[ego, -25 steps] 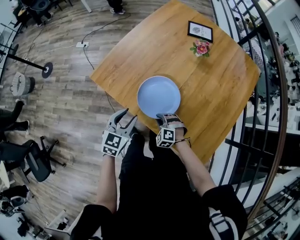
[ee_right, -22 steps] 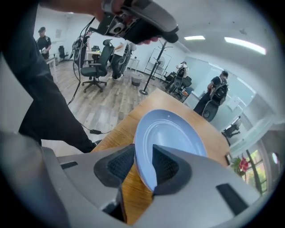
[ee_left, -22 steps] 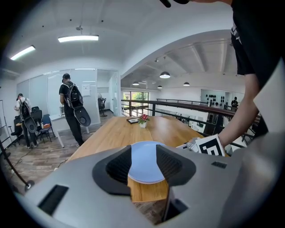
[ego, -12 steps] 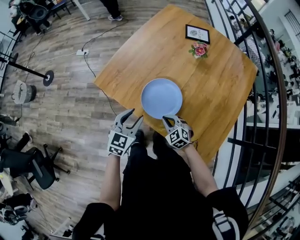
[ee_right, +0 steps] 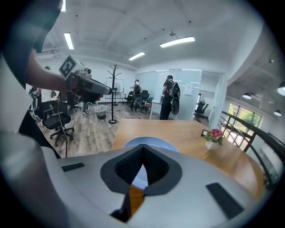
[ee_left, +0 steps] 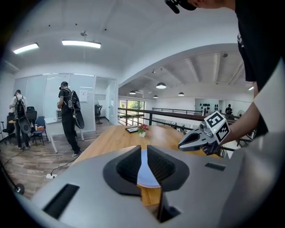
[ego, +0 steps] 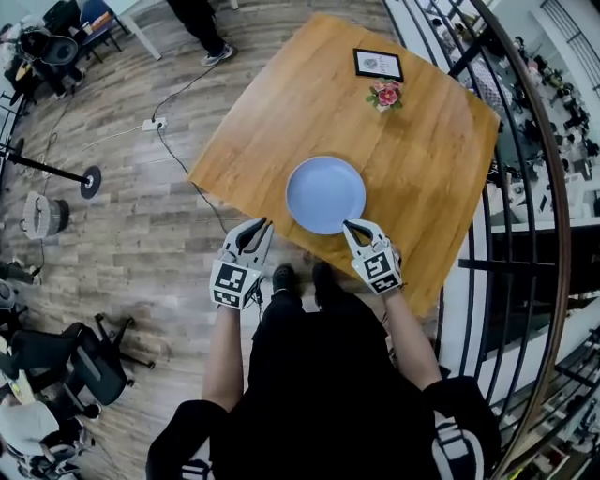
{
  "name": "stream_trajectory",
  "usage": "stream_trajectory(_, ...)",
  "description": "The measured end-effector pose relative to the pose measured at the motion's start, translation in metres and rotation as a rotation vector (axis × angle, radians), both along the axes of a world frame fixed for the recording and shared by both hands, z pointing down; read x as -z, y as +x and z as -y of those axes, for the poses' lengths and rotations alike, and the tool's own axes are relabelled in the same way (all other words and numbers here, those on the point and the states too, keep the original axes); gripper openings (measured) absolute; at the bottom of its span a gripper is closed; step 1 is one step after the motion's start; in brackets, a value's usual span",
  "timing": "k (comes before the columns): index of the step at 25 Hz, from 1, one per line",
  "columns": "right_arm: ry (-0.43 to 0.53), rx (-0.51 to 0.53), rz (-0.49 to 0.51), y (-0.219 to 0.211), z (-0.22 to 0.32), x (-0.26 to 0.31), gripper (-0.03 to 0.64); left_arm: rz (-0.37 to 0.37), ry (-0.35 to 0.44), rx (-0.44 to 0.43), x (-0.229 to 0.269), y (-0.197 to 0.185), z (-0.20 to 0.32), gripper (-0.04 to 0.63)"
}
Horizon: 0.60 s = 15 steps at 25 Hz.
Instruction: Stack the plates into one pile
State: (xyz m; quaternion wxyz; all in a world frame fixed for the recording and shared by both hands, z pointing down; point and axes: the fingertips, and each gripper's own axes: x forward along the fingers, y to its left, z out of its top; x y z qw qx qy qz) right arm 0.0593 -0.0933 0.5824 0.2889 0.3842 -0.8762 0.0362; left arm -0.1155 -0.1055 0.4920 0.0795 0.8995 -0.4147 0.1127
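Lying flat, face up, blue plate

From above, the blue plate may be one or several stacked; that cannot be told. In both gripper views most of it is hidden, with only a narrow strip and some rim showing. The print on the framed card is too small to read. The top edge cuts the far person down to legs.

Smooth, seemingly matt blue plate; satin-finished wooden table.
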Motion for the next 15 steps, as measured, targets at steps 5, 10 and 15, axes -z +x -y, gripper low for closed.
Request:
stream_trajectory(5, 0.023, -0.075, 0.004, 0.005, -0.005, 0.017, 0.008, 0.0, -0.012, -0.074, 0.001, -0.005, 0.001, 0.037)
stream_trajectory(10, 0.04, -0.125, -0.021, 0.008, -0.015, 0.022, 0.008, 0.006, -0.001, -0.132, 0.004, -0.012, 0.003, 0.035)
stream_trajectory(15, 0.054, -0.184, -0.034, 0.012, -0.025, 0.023, 0.008, 0.008, 0.006, -0.165, 0.002, -0.019, 0.004, 0.035)
